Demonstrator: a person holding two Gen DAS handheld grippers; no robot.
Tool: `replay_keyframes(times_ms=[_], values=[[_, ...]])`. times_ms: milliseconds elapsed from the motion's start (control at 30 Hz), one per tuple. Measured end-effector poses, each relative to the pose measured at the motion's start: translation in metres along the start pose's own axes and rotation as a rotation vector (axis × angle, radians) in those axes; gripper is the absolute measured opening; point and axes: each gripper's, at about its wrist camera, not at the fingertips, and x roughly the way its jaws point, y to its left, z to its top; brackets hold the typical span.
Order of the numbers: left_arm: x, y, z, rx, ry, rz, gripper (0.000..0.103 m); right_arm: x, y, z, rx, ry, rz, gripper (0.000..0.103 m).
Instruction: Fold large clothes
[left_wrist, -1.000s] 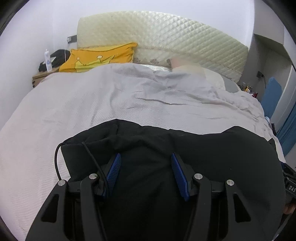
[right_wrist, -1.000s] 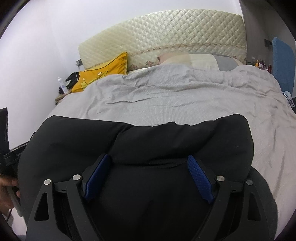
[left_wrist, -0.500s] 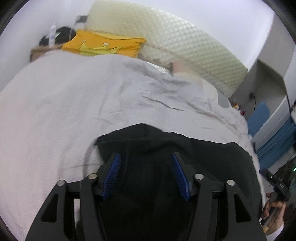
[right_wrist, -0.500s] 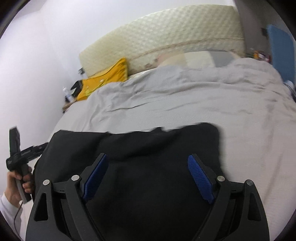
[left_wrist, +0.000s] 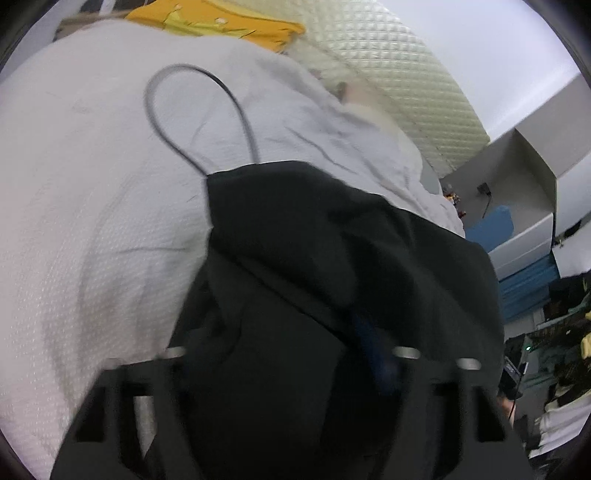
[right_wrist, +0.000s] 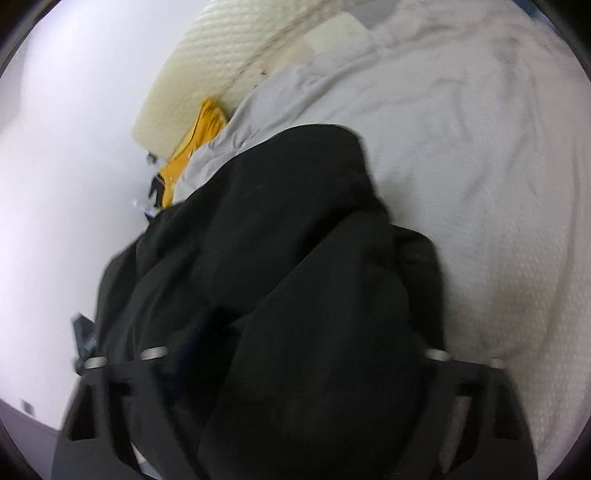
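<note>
Left gripper (left_wrist: 295, 369) low in its own view, black frame blurred, one blue finger pad (left_wrist: 373, 354) showing at the right, the other pad buried under cloth. Black fabric garment (left_wrist: 332, 258) draped over and between the fingers; whether clamped on the cloth or merely covered by it, cannot tell. Garment bunched in loose folds, spreading from the gripper up toward the middle of the pale grey textured bedspread (left_wrist: 92, 184), one straight edge lying across the spread. Thin dark cable (left_wrist: 192, 70) looping above the garment's upper left corner, over the bedspread. Yellow cushion (left_wrist: 218, 22) at the head of the bed, against the cream quilted headboard (left_wrist: 399, 74). Blue and white furniture (left_wrist: 524, 243) past the bed's right edge.

Right gripper (right_wrist: 291, 369) likewise swamped: black frame and silver bolts visible at both sides, both pads hidden under the same black fabric garment (right_wrist: 277, 240). Opening and grip: cannot tell. Garment heaped up in front of the lens, its rounded upper edge reaching toward the left edge of the bedspread (right_wrist: 461, 147), bare spread to the right. Yellow cushion (right_wrist: 199, 140) and headboard (right_wrist: 221, 62) tilted in the upper left, white wall (right_wrist: 66, 166) beside them. Both views smeared by blur.
</note>
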Motion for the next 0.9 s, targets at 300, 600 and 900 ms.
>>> replay_keyframes(times_ms=[300, 600, 900], values=[[-0.065, -0.035, 0.027, 0.079, -0.263, 0.019, 0.004, -0.05, 0.079, 0.028, -0.241, -0.263, -0.179, 0.005], [-0.018, -0.037, 0.045, 0.114, -0.214, 0.22, 0.004, -0.022, 0.057, 0.049, -0.247, -0.271, -0.354, 0.004], [0.008, -0.016, 0.03, 0.112, -0.103, 0.23, 0.006, 0.006, 0.024, 0.021, -0.22, -0.189, -0.397, 0.007]])
